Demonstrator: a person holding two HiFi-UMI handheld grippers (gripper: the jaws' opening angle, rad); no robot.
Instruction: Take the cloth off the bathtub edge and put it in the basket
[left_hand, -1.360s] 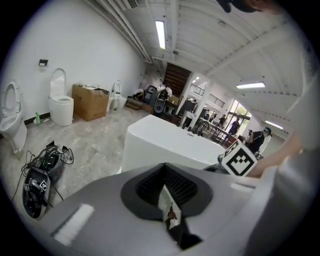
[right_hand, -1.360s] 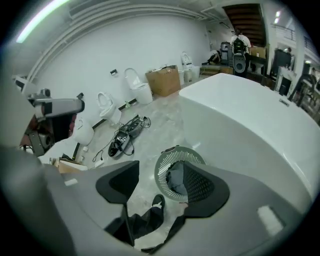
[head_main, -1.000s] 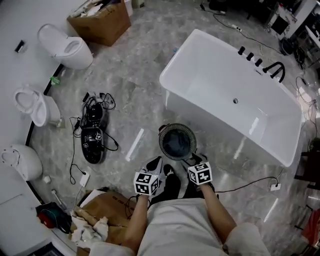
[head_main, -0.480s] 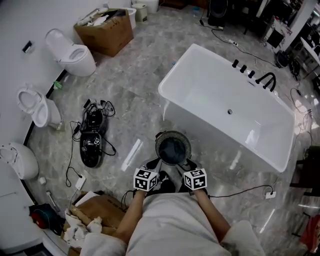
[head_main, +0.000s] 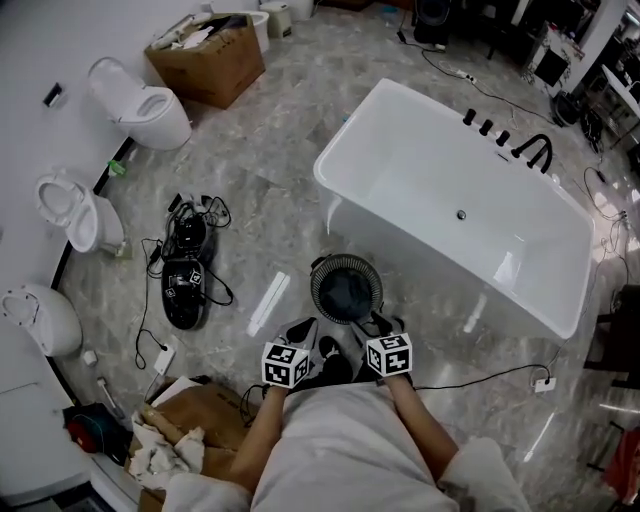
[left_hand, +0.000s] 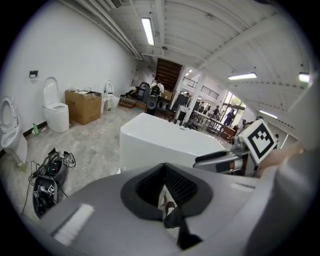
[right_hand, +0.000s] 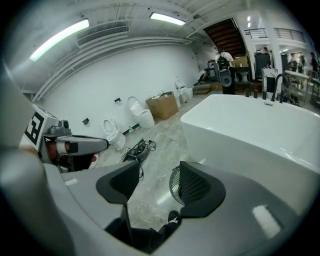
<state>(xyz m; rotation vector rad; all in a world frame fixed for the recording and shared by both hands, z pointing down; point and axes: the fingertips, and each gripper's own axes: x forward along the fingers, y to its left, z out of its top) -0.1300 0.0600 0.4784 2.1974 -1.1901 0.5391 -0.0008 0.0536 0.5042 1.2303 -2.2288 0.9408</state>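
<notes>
Cloth (head_main: 347, 294) in basket (head_main: 318, 284) | left claw (left_hand: 164, 184) closed | right claw (right_hand: 157, 183) apart

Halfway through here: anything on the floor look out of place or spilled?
Nothing spilled or damaged. Only loose clutter: a black device with tangled cables and a white strip lie on the floor left of the basket. The bathtub edge is bare.

The basket (head_main: 346, 288), near the head view's centre, holds something dark, too dim to tell. In the right gripper view a jaw of the right gripper (right_hand: 157, 182) hides most of it, and the bathtub (right_hand: 250, 130) runs off at 3 o'clock.
</notes>
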